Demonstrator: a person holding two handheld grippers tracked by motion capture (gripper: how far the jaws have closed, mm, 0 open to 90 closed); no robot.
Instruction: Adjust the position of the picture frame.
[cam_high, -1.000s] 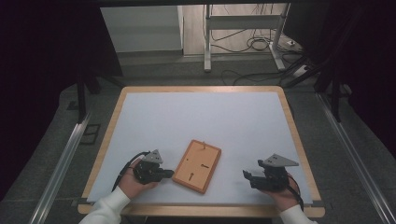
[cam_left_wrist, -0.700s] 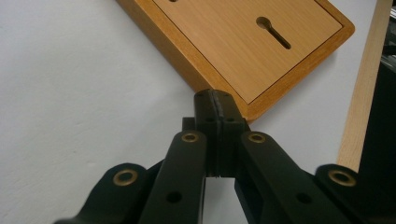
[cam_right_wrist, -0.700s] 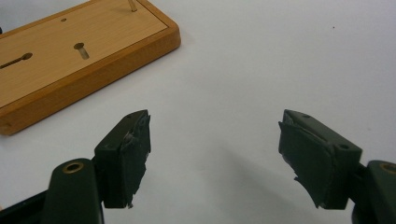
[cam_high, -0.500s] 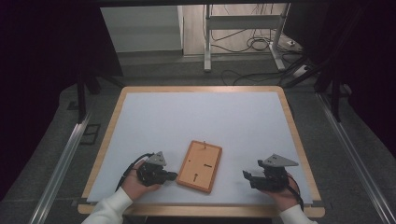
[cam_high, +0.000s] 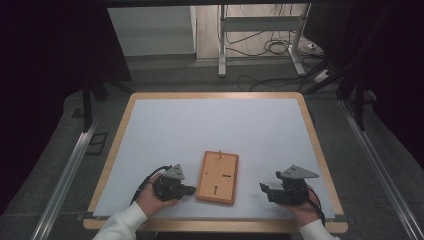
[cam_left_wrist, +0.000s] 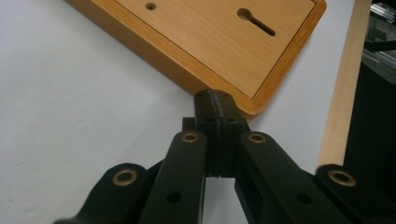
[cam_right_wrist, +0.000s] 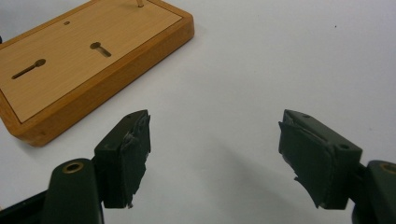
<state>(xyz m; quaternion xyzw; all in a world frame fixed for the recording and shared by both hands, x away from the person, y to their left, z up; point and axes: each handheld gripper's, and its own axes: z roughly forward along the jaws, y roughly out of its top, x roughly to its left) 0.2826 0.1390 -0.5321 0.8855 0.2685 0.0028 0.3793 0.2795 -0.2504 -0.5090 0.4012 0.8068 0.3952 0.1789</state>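
Observation:
A flat wooden board with two keyhole slots and a small peg at its far end lies near the front of the white table. My left gripper is shut with nothing in it. In the left gripper view its closed tip rests against a rounded near corner of the board. My right gripper sits low to the right of the board and apart from it. The right gripper is open over bare table, with the board off to its left.
The table has a light wooden rim. Metal rails run along the floor on both sides. Beyond the far edge are stand legs and loose cables. White surface stretches behind the board.
The board has turned from a tilt to nearly square with the table, its near left corner moving right with my left gripper. The right gripper has stayed put.

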